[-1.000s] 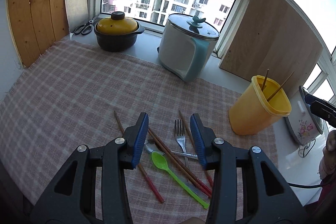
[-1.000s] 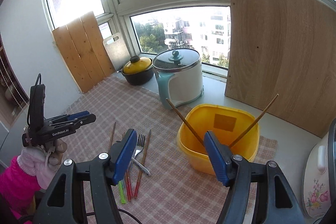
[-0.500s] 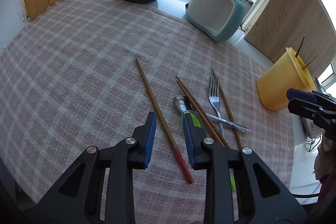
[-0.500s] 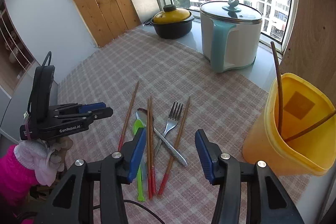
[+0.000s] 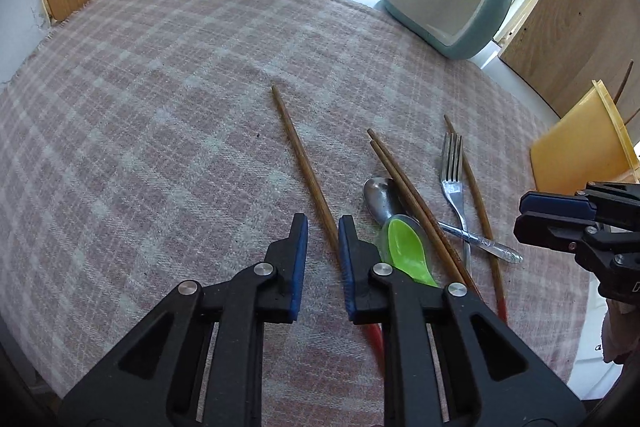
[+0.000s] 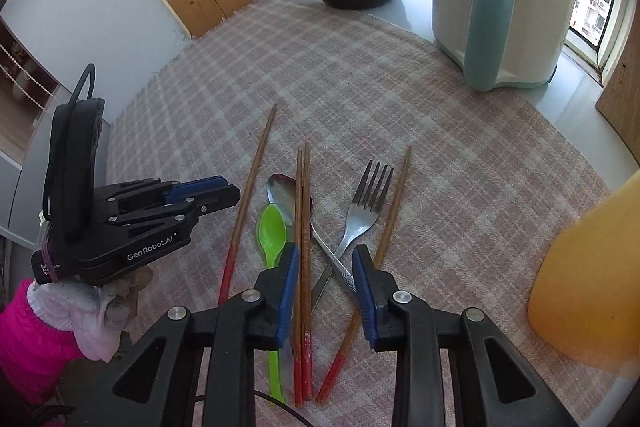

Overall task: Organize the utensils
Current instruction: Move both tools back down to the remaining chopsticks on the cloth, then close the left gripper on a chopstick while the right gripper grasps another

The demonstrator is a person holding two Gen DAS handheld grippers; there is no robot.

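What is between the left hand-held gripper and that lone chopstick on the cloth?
Nothing visible. The left hand-held gripper is open right at the lone chopstick, which lies apart from the green spoon and the pile; its lower part passes behind the right finger.

**Counter under a checked cloth**

A pink plaid cloth (image 6: 400, 99) covers the counter (image 6: 416, 23). On the cloth lie loose chopsticks (image 6: 252, 183), a fork (image 6: 362, 211), a steel spoon (image 5: 378, 197) and a green spoon (image 6: 272, 231); a yellow bin (image 6: 592, 275) stands beside them.
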